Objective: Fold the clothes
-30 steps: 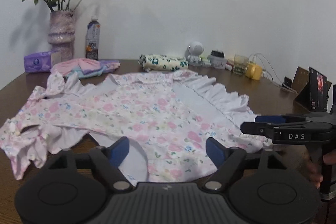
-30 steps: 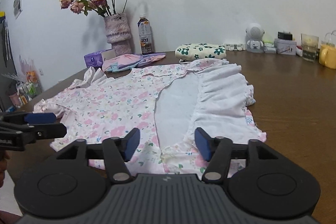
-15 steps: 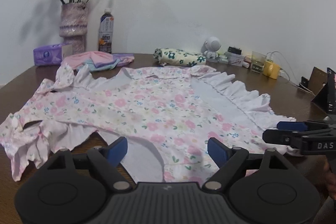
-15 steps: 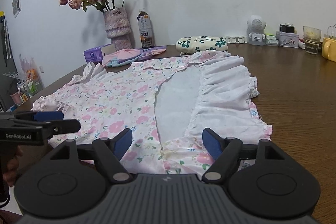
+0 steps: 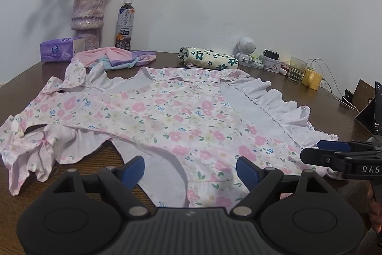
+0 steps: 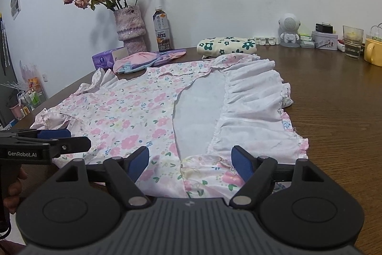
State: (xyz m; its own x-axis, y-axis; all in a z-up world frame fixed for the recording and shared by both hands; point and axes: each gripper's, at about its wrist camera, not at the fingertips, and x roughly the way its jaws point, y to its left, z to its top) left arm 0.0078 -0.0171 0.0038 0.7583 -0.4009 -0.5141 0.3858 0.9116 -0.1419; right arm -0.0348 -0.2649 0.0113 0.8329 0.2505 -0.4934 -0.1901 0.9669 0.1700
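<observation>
A dark brown wooden table (image 6: pixel 334 97) with a visible grain runs up to a plain white wall. Along its far edge stand a knobbly lilac vase (image 5: pixel 87 13) of faded pink roses, a bottle of tea (image 5: pixel 124 25), a purple tissue pack (image 5: pixel 59 52), a small white robot figure (image 6: pixel 289 30), a glass (image 6: pixel 352 41) and a yellow mug (image 6: pixel 373 52). Near them lie a folded cream cloth with green flowers (image 6: pixel 226 46) and a soft pink and blue bundle (image 5: pixel 117 59).

The floral dress (image 5: pixel 167 116) lies spread flat across the middle of the table, thin cotton printed with pink blossoms, its white lining turned out and edged with gathered frills; one ruffled sleeve is crumpled at the left side.

The left gripper (image 5: pixel 189 170) hovers over the near hem, its blue-padded fingers spread wide with nothing between them. The right gripper (image 6: pixel 189 163) is just beside it over the same hem, its jaws likewise wide apart and empty. Both are matte black plastic.
</observation>
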